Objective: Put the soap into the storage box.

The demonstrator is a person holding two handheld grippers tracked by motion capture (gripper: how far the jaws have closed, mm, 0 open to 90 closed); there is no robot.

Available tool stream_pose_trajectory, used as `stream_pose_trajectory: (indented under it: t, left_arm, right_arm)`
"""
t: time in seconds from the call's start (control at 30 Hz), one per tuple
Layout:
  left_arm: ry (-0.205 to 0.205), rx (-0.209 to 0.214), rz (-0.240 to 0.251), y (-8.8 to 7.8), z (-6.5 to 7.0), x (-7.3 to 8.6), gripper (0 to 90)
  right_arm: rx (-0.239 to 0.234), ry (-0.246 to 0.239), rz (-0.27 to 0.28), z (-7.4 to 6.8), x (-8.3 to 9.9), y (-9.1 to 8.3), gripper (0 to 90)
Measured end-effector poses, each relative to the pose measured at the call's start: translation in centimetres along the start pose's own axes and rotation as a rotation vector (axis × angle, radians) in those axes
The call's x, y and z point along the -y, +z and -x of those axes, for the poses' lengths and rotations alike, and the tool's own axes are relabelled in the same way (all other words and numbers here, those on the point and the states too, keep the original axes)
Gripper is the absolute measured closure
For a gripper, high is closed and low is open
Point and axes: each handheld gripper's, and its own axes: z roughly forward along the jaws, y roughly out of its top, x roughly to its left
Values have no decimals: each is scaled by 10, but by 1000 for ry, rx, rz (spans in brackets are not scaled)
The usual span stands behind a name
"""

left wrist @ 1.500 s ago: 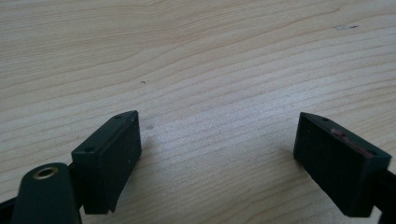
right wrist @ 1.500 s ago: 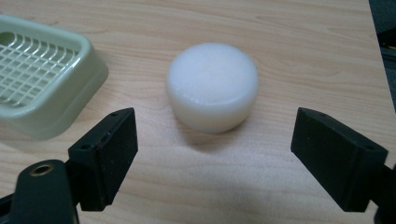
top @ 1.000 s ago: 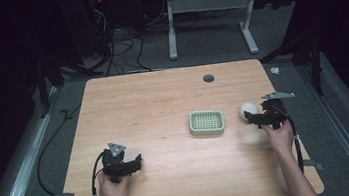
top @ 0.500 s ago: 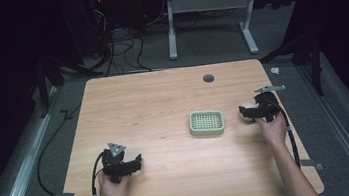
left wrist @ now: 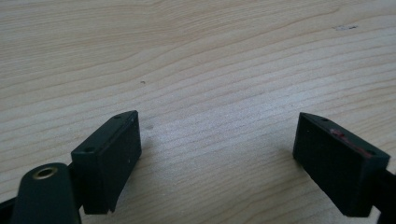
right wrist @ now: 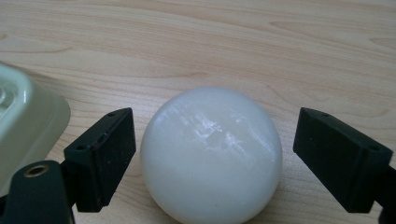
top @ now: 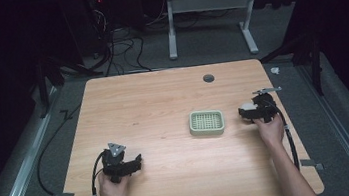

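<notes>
- The left claw [top: 132,162] sits low on the wooden bench [top: 154,110], well to the left of the pale green tray [top: 207,122] and nearer the person's edge than the tray is.
- In the left gripper view that claw [left wrist: 217,149] has its jaws spread wide, with bare bench wood between them and nothing in its hold.
- The person's left hand [top: 113,188] grips it from below, and a black cable [top: 94,188] loops off its left side.
- The tray, the landmark here, lies flat on the bench right of centre; its slotted top shows in the high view, and a rounded corner of the tray [right wrist: 28,121] shows at the left edge of the right gripper view.
- The white ball [right wrist: 211,154] rests on the bench just right of the tray, near it but apart from it.
- The right claw [right wrist: 215,156] has its jaws wide apart on either side of the ball; a gap shows on each side, so neither jaw touches it.
- In the high view the right claw [top: 243,113] points toward the tray from its right, with the ball [top: 247,106] showing at its tip.
- The right hand [top: 271,129] holds it from behind.
</notes>
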Motion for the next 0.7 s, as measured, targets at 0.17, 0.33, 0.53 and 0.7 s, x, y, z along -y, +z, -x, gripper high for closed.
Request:
stream_pose_trajectory:
  t: [0.17,0.33,0.53,0.7]
  left_arm:
    - [0,0,0,0,0,0,159]
    - [0,0,0,0,0,0,159]
    - [0,0,0,0,0,0,159]
    - [0,0,0,0,0,0,159]
  right_arm:
    - [3,4,-5,0,2,3,140]
    - [2,3,-23,2,4,7,143]
    - [7,-2,-26,0,7,10,163]
    - [11,-18,-34,-2,9,12,205]
